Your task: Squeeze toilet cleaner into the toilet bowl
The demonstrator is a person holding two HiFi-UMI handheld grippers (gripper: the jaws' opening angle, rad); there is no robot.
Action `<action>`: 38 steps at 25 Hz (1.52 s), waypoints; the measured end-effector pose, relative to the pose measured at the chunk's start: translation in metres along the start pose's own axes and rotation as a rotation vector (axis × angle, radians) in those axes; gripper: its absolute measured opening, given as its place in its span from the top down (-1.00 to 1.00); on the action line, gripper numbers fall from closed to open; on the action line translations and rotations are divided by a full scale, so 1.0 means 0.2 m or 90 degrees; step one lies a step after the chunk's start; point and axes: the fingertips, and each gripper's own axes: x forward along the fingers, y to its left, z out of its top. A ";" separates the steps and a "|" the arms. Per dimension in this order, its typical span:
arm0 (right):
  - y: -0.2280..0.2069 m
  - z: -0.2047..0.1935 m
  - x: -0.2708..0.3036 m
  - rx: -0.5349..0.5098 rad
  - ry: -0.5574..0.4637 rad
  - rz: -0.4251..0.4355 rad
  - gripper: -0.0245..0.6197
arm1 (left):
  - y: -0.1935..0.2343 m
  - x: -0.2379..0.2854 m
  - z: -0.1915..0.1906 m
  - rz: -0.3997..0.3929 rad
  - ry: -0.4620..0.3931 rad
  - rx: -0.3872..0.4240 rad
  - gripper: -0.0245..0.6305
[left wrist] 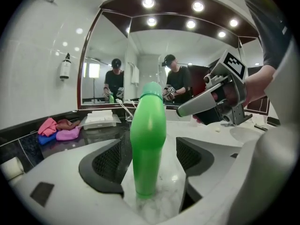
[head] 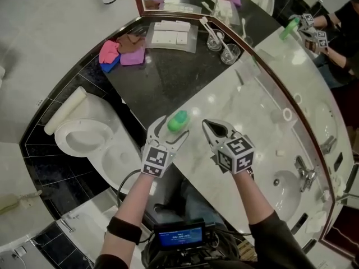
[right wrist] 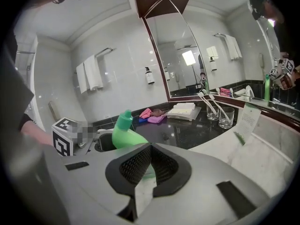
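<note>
A green toilet cleaner bottle (head: 178, 121) stands upright on the white marble counter (head: 252, 105), close to its left edge where the black stone begins. Its long axis is vertical, with the cap (left wrist: 152, 89) pointing straight up. The left gripper (head: 175, 126) has its jaws wide apart on either side of the bottle, with a gap at each pad. Just beside it, the right gripper (head: 205, 123) has its jaws closed together on nothing. A white toilet (head: 84, 139) sits below the counter's left edge.
</note>
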 end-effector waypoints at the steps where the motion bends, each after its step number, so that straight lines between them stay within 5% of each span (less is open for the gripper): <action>1: -0.02 -0.01 0.01 0.004 0.002 -0.001 0.92 | 0.00 0.03 0.00 -0.001 0.000 0.002 -0.20; 10: -0.14 -0.05 0.04 0.021 0.012 -0.004 0.92 | -0.03 0.13 -0.01 -0.028 -0.002 0.024 -0.16; 16: -0.15 -0.07 0.05 0.026 0.012 -0.005 0.92 | -0.01 0.17 0.00 -0.015 -0.006 0.053 0.32; 38: -0.16 -0.11 0.08 0.035 0.005 0.024 0.92 | -0.01 0.16 0.03 -0.020 -0.059 0.062 0.40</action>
